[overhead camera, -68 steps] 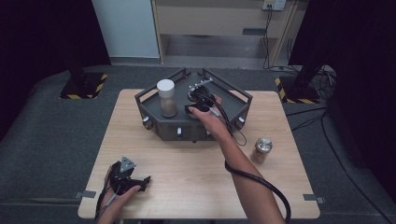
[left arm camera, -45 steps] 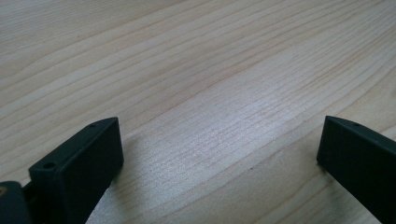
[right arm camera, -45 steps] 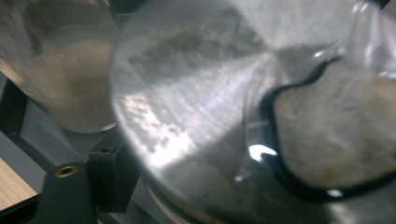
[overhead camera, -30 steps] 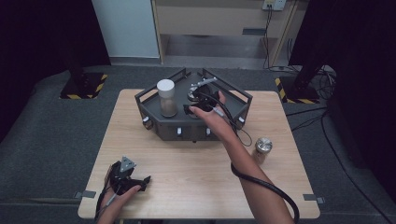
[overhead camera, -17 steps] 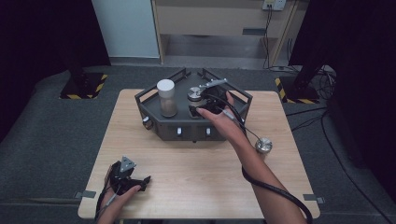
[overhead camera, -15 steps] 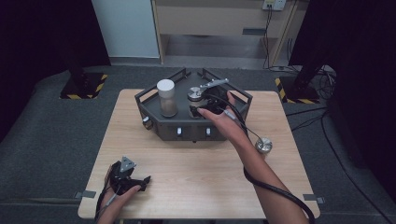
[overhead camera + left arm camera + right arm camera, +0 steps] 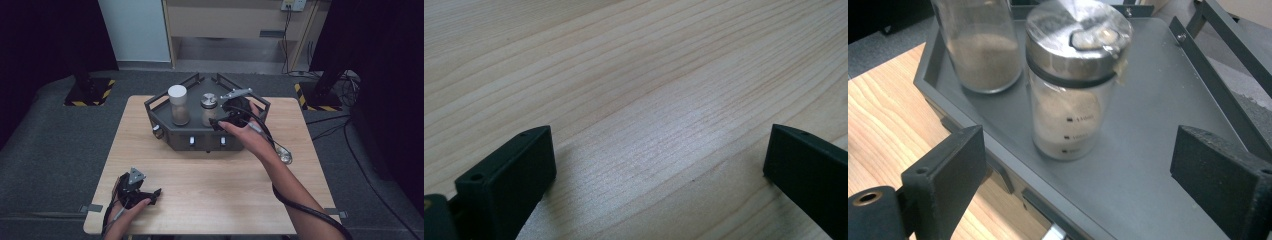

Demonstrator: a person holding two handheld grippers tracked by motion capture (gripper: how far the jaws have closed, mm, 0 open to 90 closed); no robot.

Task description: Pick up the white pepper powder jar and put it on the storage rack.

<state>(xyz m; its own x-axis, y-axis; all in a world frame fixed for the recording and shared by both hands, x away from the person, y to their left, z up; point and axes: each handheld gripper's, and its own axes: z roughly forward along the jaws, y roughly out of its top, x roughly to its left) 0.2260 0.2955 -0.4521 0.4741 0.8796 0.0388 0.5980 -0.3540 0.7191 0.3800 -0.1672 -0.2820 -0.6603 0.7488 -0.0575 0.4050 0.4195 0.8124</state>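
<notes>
The right gripper (image 7: 216,123), jaws spread and just opened with nothing between them, hovers beside the shaker (image 7: 1073,75) standing on the tray (image 7: 1158,165) at the desk's (image 7: 215,185) far edge. The left gripper (image 7: 152,195), jaws spread, rests near the desk's front left corner.

Two jars (image 7: 192,104) crowd the tray's (image 7: 210,140) left half; its right half and front table (image 7: 220,190) lie open
</notes>
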